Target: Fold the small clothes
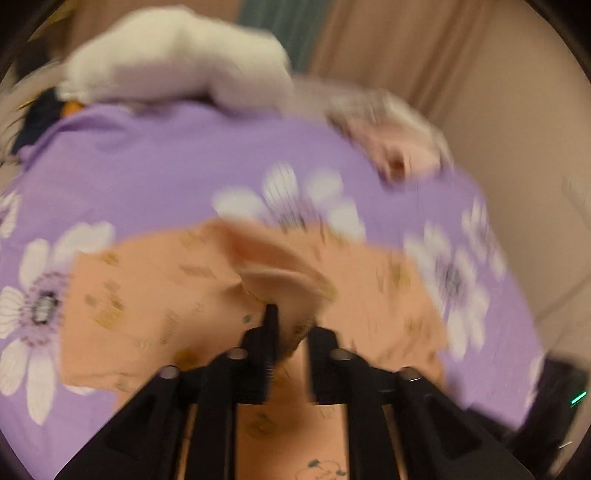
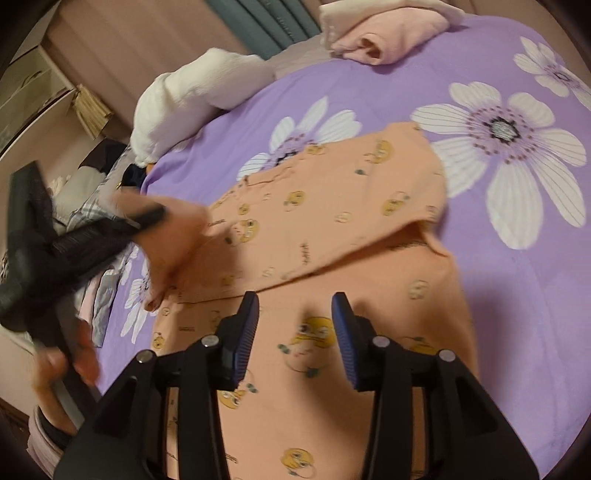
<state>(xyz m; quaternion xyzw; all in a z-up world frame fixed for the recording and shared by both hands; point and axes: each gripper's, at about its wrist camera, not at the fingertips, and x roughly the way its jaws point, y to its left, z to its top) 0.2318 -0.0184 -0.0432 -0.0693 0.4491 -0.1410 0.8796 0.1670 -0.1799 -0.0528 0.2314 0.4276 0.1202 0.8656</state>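
An orange garment [image 2: 332,206] printed with small yellow faces lies partly folded on a purple flowered bedsheet [image 2: 498,258]. In the right wrist view my left gripper [image 2: 147,218] comes in from the left, shut on a corner of the garment and lifting it off the sheet. The left wrist view is blurred. It shows the orange garment [image 1: 147,288] bunched up between the black fingers of the left gripper [image 1: 295,328]. My right gripper [image 2: 295,321] hovers open over the garment's near part. Its blue pads [image 2: 247,332] stand apart with nothing pinched.
A white pillow or bundle [image 2: 192,92] lies at the sheet's far left edge. Folded pink and white clothes [image 2: 388,33] sit at the far side. More clothes [image 2: 103,295] lie off the bed's left edge. A hand [image 2: 62,365] holds the left gripper. Teal curtain [image 2: 258,22] behind.
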